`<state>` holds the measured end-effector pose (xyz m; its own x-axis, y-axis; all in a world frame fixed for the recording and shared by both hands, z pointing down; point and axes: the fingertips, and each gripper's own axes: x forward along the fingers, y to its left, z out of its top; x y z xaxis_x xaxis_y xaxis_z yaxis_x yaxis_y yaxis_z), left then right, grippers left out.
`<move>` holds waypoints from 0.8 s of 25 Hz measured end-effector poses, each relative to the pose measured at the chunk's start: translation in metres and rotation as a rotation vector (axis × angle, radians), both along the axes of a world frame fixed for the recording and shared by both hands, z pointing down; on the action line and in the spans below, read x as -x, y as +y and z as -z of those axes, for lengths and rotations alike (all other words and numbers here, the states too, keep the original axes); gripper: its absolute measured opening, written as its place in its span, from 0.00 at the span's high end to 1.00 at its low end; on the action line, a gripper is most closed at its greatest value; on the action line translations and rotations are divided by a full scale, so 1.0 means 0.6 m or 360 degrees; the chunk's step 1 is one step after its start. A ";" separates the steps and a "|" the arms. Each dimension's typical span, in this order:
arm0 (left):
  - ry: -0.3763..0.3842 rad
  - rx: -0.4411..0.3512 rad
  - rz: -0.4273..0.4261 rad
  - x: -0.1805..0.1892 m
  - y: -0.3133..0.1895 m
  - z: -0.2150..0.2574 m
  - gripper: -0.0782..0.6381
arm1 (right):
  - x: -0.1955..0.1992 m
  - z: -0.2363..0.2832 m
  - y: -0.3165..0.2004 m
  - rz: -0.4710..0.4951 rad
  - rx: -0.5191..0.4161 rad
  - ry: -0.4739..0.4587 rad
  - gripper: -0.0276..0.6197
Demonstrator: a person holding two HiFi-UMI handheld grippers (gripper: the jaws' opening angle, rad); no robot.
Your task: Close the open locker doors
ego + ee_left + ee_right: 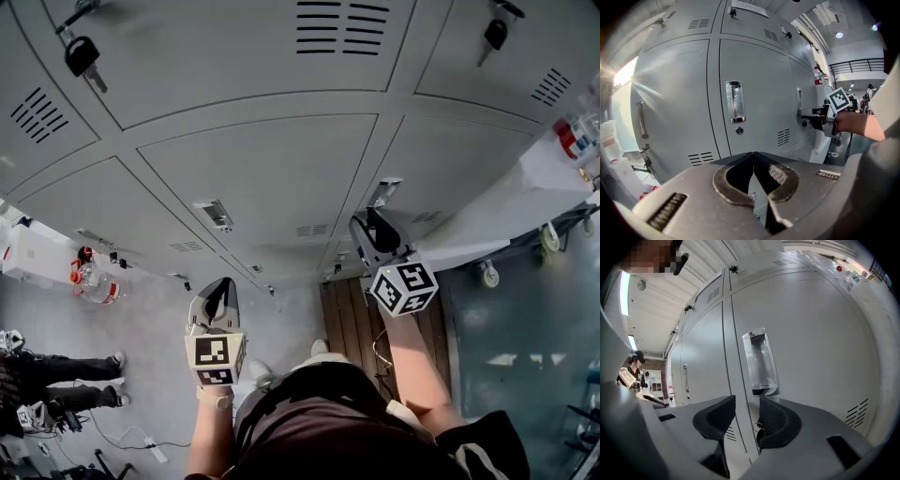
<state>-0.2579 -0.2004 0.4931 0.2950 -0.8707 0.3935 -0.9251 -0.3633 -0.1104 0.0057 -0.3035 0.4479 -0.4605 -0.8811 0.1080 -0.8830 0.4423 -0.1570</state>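
Note:
A wall of grey lockers (272, 159) fills the head view, and every door I can see lies flush. My right gripper (375, 225) points at the lower right door, its jaws just below that door's recessed metal handle (761, 364). The right gripper (746, 401) is open, with a gap between its pads and nothing in it. From the left gripper view, the right gripper (808, 112) reaches up to that door beside its handle (799, 98). My left gripper (220, 286) hangs back from the middle door, shut and empty (753, 153), facing that door's handle (734, 101).
Keys (82, 56) hang from locks on the upper doors. A white wheeled cart (525, 206) stands against the lockers at the right. Wooden slats (352, 319) lie on the floor under my right arm. Bottles (94, 281) and a person's legs (66, 380) are at the left.

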 end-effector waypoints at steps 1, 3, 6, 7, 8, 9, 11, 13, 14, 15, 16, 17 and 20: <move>0.0002 0.0001 -0.0002 0.000 0.002 0.000 0.86 | 0.001 0.000 0.002 0.0003 0.0002 0.0000 0.68; 0.0007 0.0003 -0.0008 0.000 0.007 0.000 0.86 | 0.003 0.001 0.008 0.0003 0.0001 0.0001 0.68; 0.0010 0.0005 -0.0025 0.002 0.015 -0.001 0.86 | 0.007 0.000 0.023 -0.0006 0.0001 0.0001 0.68; 0.0011 0.0007 -0.0032 0.003 0.018 -0.001 0.86 | 0.010 -0.001 0.029 -0.0006 0.0004 0.0001 0.68; 0.0013 0.0008 -0.0039 0.005 0.021 -0.002 0.86 | 0.014 -0.003 0.035 -0.0004 0.0011 0.0003 0.68; 0.0015 0.0010 -0.0046 0.006 0.024 -0.003 0.86 | 0.020 -0.007 0.042 0.0000 0.0020 0.0005 0.68; 0.0020 0.0012 -0.0059 0.010 0.031 -0.004 0.86 | 0.034 -0.016 0.058 0.0016 0.0042 0.0013 0.68; 0.0028 0.0012 -0.0073 0.015 0.038 -0.005 0.86 | 0.054 -0.025 0.076 0.0040 0.0063 0.0022 0.68; 0.0033 0.0012 -0.0080 0.018 0.042 -0.006 0.86 | 0.065 -0.029 0.085 0.0054 0.0074 0.0027 0.68; 0.0041 0.0012 -0.0090 0.021 0.045 -0.006 0.86 | 0.077 -0.033 0.095 0.0070 0.0086 0.0031 0.68; 0.0053 0.0011 -0.0103 0.024 0.049 -0.007 0.86 | 0.090 -0.037 0.105 0.0086 0.0098 0.0034 0.68; 0.0070 0.0010 -0.0119 0.026 0.053 -0.008 0.86 | 0.103 -0.042 0.114 0.0102 0.0112 0.0036 0.68; 0.0126 -0.0004 -0.0163 0.032 0.067 -0.006 0.86 | 0.144 -0.056 0.144 0.0159 0.0152 0.0045 0.68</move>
<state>-0.2771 -0.1604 0.4965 0.4126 -0.8353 0.3634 -0.8889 -0.4564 -0.0398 -0.0806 -0.2173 0.4815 -0.5410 -0.8160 0.2034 -0.8400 0.5124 -0.1785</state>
